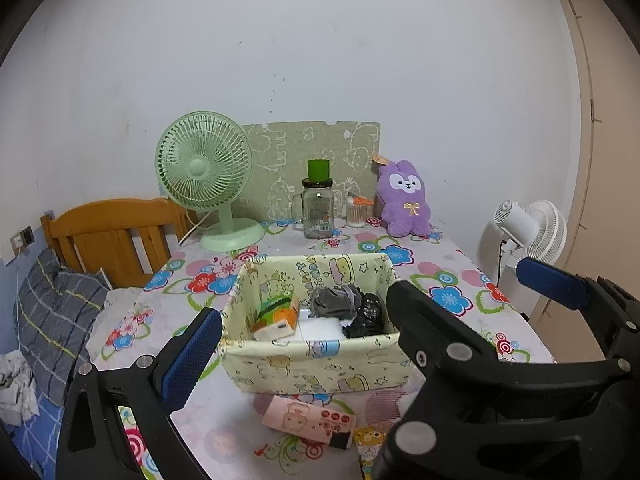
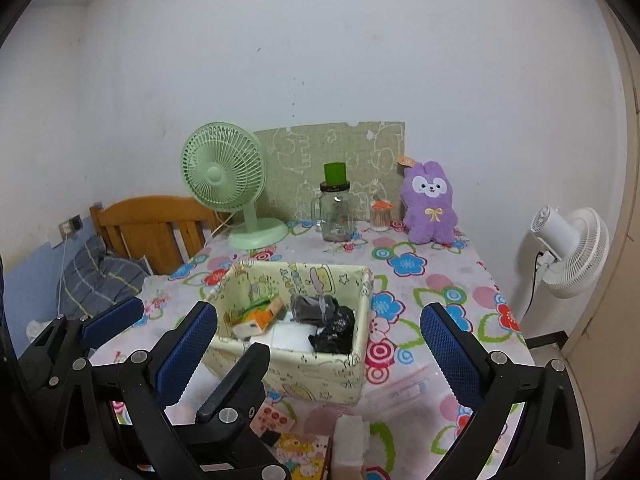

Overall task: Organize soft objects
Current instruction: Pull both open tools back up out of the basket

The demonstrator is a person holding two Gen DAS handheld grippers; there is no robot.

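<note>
On the flowered tablecloth (image 1: 448, 300), a pale yellow fabric basket (image 1: 320, 364) sits mid-table, holding an orange tissue pack (image 1: 276, 316), a grey cloth (image 1: 336, 300) and a black bag (image 1: 368, 316). Just before it lies a pink tissue pack (image 1: 308, 420). Both the left gripper (image 1: 360, 320) and the right gripper (image 2: 316, 344) hover with jaws spread wide, gripping nothing. Against the wall sits a purple plush rabbit (image 1: 404, 204), beside a glass jar (image 1: 318, 212) and a green fan (image 1: 204, 172).
</note>
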